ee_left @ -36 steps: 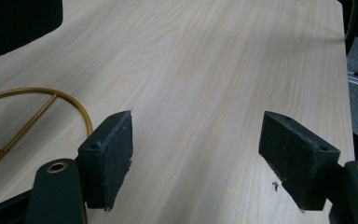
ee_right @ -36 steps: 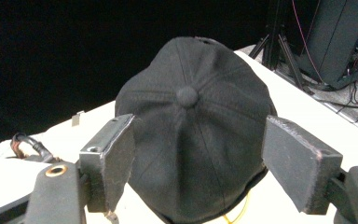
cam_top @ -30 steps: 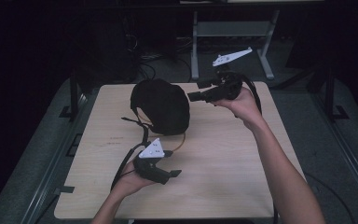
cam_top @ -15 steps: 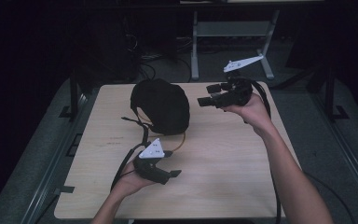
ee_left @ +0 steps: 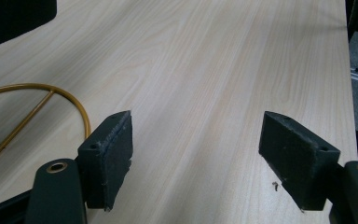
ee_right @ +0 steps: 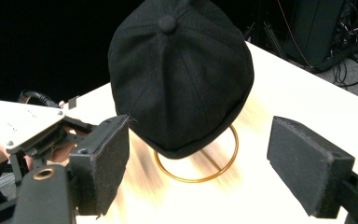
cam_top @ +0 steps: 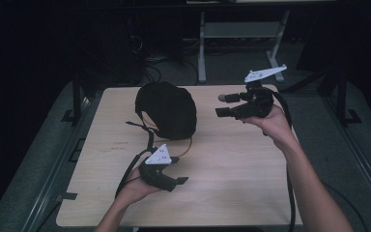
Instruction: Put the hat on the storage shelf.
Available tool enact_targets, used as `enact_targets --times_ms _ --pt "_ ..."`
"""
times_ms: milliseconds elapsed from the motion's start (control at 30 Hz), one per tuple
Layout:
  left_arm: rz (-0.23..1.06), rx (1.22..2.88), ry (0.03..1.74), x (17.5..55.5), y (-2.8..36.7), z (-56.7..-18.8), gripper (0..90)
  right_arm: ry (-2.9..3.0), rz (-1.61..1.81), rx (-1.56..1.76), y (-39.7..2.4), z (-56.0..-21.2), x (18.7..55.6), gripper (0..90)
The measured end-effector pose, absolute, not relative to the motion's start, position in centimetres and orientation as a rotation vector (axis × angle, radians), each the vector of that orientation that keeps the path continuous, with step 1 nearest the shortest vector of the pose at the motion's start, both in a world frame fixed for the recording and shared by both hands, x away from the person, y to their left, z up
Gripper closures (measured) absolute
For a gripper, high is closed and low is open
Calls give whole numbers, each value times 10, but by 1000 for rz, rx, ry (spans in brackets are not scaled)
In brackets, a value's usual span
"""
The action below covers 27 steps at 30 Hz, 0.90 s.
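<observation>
1. My right gripper [cam_top: 224,105] was up in the air at the far right of the table [cam_top: 251,193], its jaws spread wide with nothing between them, aimed across at the black cap [cam_top: 166,108].
2. The cap sat on a gold wire stand [ee_right: 196,161] toward the far left-middle of the table. In the right gripper view I could see its top button [ee_right: 167,23] facing me and its rim hanging just over the stand's ring.
3. My left gripper [cam_top: 176,170] lay low near the front edge, resting in my left hand [cam_top: 135,186]. Its jaws were also wide and empty, with bare wood between them. The stand's ring [ee_left: 37,100] was just off to one side in the left gripper view.
4. I judged the step to be the approach for lifting the cap off its stand, with the right gripper well apart from the fabric.
5. To do it well, I reckoned I should come in level with the lower side of the crown and let one pad slide under the rim.
6. I meant to pinch cloth only, clear of the gold wire, or the stand would come up too.
7. A straight upward lift seemed best, since the stand looked light and easy to tip.
8. The left gripper could steady the ring if it wobbled.
</observation>
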<state>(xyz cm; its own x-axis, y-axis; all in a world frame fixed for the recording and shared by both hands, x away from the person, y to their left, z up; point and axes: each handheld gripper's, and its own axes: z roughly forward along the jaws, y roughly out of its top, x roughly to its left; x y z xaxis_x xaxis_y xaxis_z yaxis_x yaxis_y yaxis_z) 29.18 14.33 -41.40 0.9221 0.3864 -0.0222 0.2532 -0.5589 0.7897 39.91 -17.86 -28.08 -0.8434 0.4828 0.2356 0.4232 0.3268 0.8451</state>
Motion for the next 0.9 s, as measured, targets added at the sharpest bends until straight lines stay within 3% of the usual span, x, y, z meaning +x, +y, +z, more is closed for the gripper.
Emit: enact_targets --times_ms 900 --pt "184 2191 459 291 141 -417 258 2501 1574 937 -219 -317 369 190"
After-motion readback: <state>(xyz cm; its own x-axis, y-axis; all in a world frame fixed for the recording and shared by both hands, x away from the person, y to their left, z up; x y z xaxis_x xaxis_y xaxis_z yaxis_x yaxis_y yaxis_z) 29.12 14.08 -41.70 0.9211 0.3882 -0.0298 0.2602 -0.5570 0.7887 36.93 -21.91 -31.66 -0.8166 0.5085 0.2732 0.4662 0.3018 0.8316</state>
